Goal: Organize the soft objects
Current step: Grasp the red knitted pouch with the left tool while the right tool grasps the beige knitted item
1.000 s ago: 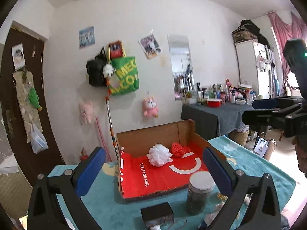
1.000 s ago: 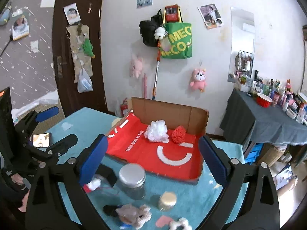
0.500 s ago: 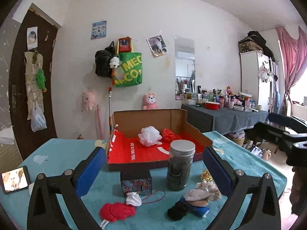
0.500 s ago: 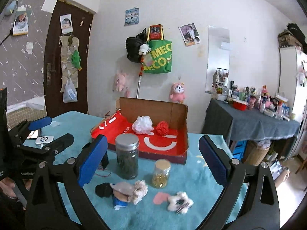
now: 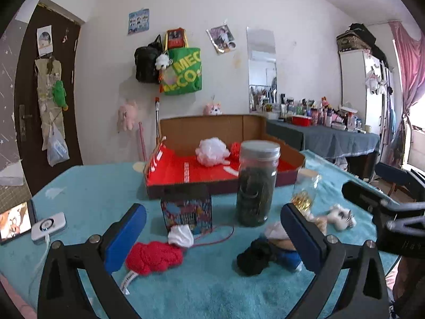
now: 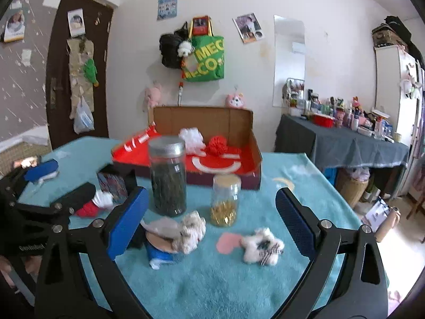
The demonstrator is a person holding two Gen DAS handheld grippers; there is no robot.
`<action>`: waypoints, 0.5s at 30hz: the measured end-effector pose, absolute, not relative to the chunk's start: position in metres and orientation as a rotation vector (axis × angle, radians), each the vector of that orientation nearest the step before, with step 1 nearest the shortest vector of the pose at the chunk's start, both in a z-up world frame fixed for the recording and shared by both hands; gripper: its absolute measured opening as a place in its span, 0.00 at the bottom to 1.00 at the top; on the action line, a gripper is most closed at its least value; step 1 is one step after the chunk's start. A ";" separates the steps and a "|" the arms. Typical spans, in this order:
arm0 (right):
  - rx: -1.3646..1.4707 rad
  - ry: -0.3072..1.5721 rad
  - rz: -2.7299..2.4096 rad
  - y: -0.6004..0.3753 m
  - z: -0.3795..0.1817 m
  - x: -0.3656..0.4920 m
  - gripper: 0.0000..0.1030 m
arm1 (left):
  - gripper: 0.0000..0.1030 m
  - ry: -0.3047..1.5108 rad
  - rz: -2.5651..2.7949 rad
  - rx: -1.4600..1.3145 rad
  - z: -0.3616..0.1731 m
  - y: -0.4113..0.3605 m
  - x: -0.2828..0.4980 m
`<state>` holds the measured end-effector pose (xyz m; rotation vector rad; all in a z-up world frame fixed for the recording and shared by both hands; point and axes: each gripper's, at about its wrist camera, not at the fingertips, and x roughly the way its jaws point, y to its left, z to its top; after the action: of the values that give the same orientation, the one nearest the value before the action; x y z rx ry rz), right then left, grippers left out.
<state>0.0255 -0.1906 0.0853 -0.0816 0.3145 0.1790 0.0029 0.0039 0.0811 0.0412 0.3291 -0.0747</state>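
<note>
A cardboard box with a red lining [image 5: 207, 172] [image 6: 244, 170] holds a white pompom [image 5: 212, 151] [image 6: 191, 137] and a red pompom [image 6: 219, 145]. On the teal cloth in front lie a red plush [image 5: 154, 256], a doll with a blue part [image 6: 175, 235] [image 5: 268, 252] and a small white plush with a pink heart [image 6: 261, 244]. My left gripper [image 5: 212, 239] is open above the red plush and the doll. My right gripper [image 6: 211, 226] is open above the doll and the white plush. Both are empty.
A tall jar of dark contents [image 5: 256, 183] [image 6: 168, 175], a small jar of gold bits [image 6: 225, 199] and a patterned box [image 5: 187, 208] stand between the plush toys and the cardboard box. A phone [image 5: 13, 222] and a white device [image 5: 49, 226] lie left.
Both grippers have drawn back and dropped lower, so the jars and the loose plush toys on the cloth now fill the near view. Both stay open and empty.
</note>
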 end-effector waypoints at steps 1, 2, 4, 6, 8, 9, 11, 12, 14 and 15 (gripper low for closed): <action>-0.088 0.325 0.176 -0.190 0.080 0.027 0.95 | 1.00 0.339 -0.073 0.043 0.077 0.004 0.005; -0.093 0.337 0.172 -0.189 0.075 0.028 0.95 | 1.00 0.351 -0.069 0.043 0.073 0.004 0.007; -0.085 0.367 0.172 -0.189 0.064 0.032 0.95 | 1.00 0.375 -0.065 0.044 0.066 0.004 0.011; -0.069 0.399 0.168 -0.190 0.054 0.037 0.95 | 1.00 0.397 -0.061 0.040 0.059 0.004 0.015; -0.059 0.425 0.164 -0.191 0.047 0.040 0.95 | 1.00 0.420 -0.059 0.038 0.053 0.004 0.019; -0.050 0.438 0.165 -0.191 0.043 0.043 0.95 | 1.00 0.429 -0.057 0.039 0.051 0.005 0.021; -0.037 0.461 0.167 -0.192 0.037 0.046 0.95 | 1.00 0.449 -0.051 0.041 0.046 0.005 0.024; -0.033 0.472 0.168 -0.193 0.034 0.048 0.95 | 1.00 0.458 -0.050 0.041 0.044 0.005 0.025; -0.027 0.489 0.166 -0.193 0.029 0.051 0.95 | 1.00 0.474 -0.049 0.039 0.041 0.007 0.027; -0.024 0.493 0.166 -0.193 0.028 0.052 0.95 | 1.00 0.482 -0.049 0.035 0.040 0.008 0.028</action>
<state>0.0516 -0.1929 0.0279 -0.0241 0.4928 0.1663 0.0283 0.0075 0.0398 0.0354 0.4819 -0.0489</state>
